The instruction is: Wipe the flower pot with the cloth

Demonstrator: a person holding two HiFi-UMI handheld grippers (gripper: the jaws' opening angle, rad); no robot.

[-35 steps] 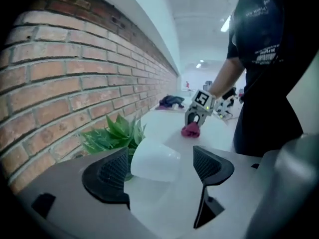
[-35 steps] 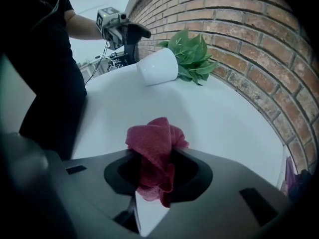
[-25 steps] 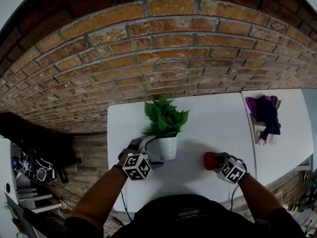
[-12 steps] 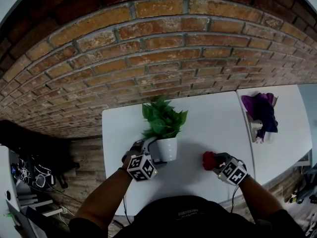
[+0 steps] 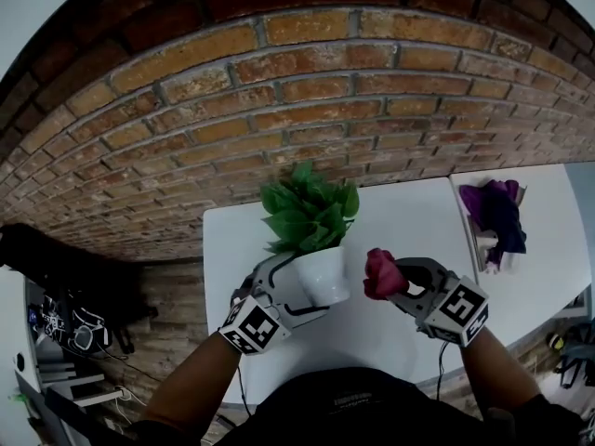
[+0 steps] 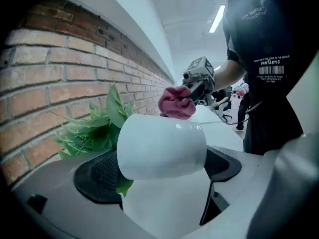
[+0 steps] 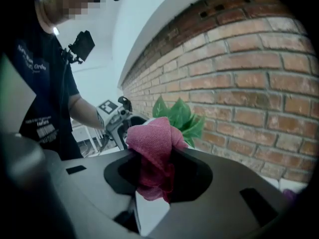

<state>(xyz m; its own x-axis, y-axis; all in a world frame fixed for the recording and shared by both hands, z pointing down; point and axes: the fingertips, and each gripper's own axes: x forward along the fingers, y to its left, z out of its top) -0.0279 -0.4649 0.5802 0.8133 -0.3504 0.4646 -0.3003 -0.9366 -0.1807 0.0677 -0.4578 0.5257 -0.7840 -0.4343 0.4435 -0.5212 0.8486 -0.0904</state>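
The left gripper (image 5: 299,293) pinched the pot (image 5: 323,275) above the table (image 5: 418,221), leaves tipped toward the wall, while the right gripper (image 5: 394,282), clamped on the cloth (image 5: 379,273), held it just right of the pot's bare side, seemingly not touching.

A brick wall (image 5: 307,82) is seen behind the white tabletop (image 5: 409,221); purple fabric (image 5: 497,214) is laid to its right, cables (image 5: 56,321) to its left.
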